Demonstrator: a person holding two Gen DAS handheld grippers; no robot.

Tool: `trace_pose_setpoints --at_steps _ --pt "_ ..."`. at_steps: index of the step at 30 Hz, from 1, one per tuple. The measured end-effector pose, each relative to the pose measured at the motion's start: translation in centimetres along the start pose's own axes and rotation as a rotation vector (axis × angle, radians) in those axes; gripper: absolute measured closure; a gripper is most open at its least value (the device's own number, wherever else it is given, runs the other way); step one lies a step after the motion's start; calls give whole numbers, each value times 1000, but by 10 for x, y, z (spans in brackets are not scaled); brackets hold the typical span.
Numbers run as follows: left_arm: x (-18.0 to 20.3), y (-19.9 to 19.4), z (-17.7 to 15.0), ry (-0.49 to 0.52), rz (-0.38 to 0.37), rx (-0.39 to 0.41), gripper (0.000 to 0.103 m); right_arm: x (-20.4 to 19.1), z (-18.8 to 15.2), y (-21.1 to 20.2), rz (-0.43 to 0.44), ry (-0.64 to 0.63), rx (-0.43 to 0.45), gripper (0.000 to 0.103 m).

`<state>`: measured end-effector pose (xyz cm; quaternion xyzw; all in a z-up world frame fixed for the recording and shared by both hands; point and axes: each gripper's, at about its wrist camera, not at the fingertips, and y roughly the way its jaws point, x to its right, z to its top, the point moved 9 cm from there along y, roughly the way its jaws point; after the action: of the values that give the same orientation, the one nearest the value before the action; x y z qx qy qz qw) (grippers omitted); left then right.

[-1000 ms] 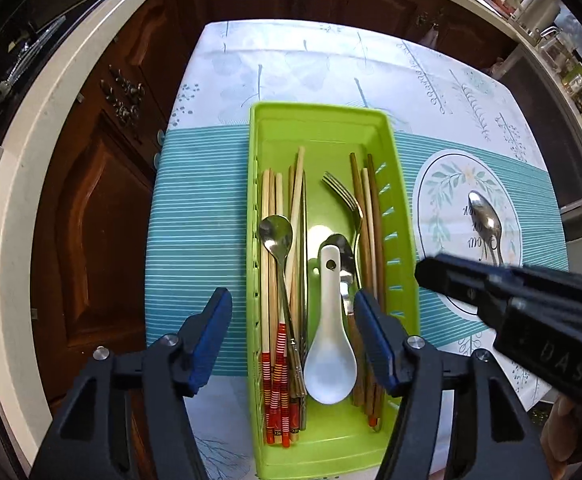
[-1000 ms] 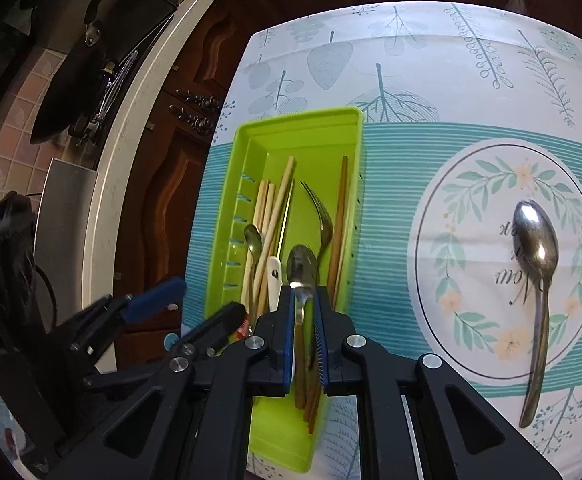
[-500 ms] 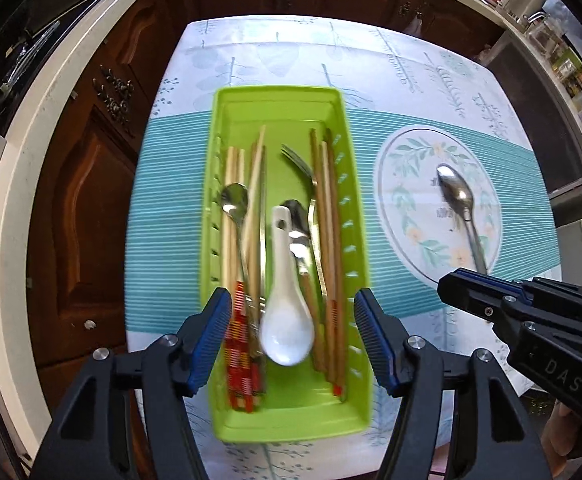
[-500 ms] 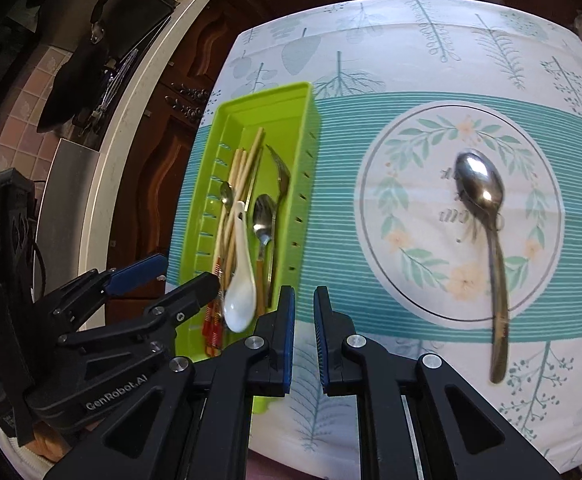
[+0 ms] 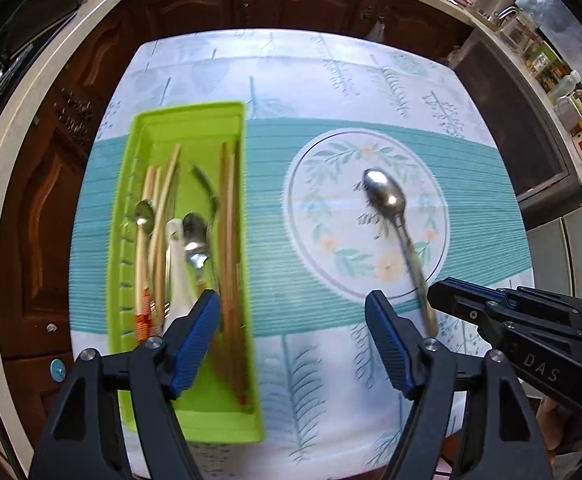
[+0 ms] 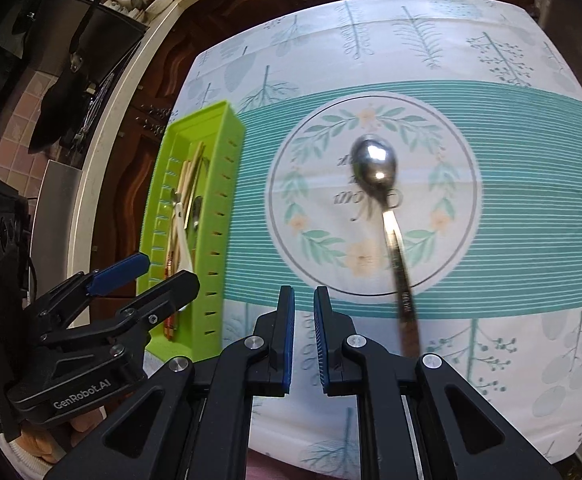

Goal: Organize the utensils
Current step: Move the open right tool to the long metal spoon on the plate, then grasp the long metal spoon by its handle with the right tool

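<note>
A green utensil tray [image 5: 195, 420] [image 6: 227, 184] lies on the left of the table, holding chopsticks [image 5: 229, 240], metal spoons, a fork and a white ceramic spoon [image 5: 177, 264]. A loose metal spoon [image 5: 387, 200] [image 6: 375, 164] lies on the round floral print to its right, bowl away from me. My left gripper [image 5: 293, 312] is open and empty, above the tablecloth between tray and spoon. My right gripper [image 6: 303, 308] is nearly shut with a narrow gap and empty, short of the spoon's handle and left of it; it also shows in the left wrist view [image 5: 443, 292].
The table has a white and teal tablecloth [image 5: 331, 80] [image 6: 531, 160]. Dark wooden cabinets [image 5: 43, 200] and a pale counter edge run along the left and far sides. Jars and bottles [image 5: 571, 92] stand on the counter at right.
Both grippers have moved right, from over the tray toward the loose spoon. The tray now lies left in both views. The jaws have not changed.
</note>
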<state>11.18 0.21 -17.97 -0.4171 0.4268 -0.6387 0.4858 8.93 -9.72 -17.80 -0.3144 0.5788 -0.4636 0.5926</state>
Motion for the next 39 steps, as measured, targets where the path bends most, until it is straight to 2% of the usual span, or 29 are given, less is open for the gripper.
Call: trace_pose_setpoints --at_steps 10,18,22,25,35,36,39 --pt "28 29 10 -50 -1 -3 29 44 17 -2 -41 -31 3 84" --pt "30 53 14 -77 49 -20 29 57 33 24 -67 -77 -17 81" --pt "27 61 16 -86 68 -26 27 60 44 41 -76 -95 -22 75" --pt "23 62 15 -96 83 -21 24 59 54 54 -90 -120 -19 75" --pt "13 60 12 -117 104 -21 24 48 70 89 -166 -219 -18 76" --pt "12 60 12 -117 108 -20 24 47 71 91 -178 -233 -11 77" --pt "10 61 11 -111 114 -24 24 42 72 97 -217 -268 -8 88"
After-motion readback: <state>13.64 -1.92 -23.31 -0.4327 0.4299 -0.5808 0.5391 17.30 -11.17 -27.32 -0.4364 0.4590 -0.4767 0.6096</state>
